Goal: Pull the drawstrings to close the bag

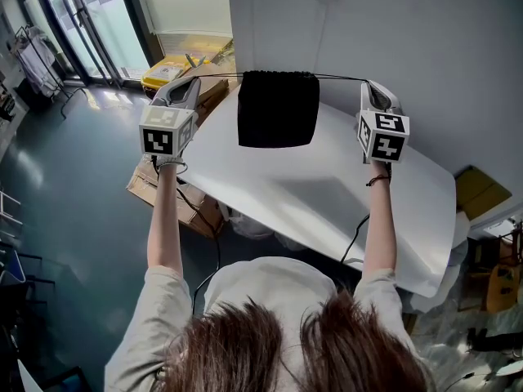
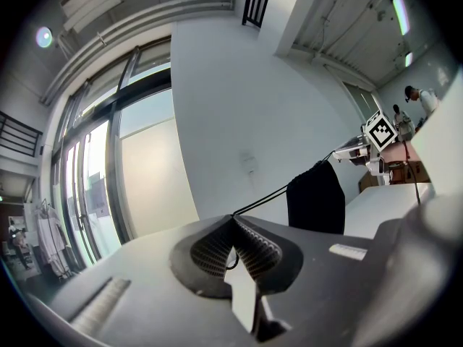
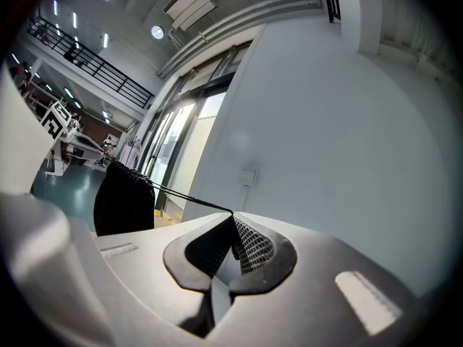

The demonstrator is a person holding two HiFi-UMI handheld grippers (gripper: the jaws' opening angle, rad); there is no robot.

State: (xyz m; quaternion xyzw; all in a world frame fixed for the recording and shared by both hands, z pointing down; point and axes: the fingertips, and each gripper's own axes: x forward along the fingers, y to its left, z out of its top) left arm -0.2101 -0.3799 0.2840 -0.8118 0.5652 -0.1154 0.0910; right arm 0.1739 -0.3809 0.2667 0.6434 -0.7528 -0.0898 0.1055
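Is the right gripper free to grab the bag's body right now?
Probably not: the right gripper is shut on its drawstring, pulled taut to the hanging black bag. The gap between them looks clear, but it would have to let go first.

White wall (image 1: 409,31), teal floor (image 1: 73,186), glass doors (image 1: 90,23), white table (image 1: 310,194)

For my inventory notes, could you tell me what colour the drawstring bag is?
The bag is black; head view shows it best.
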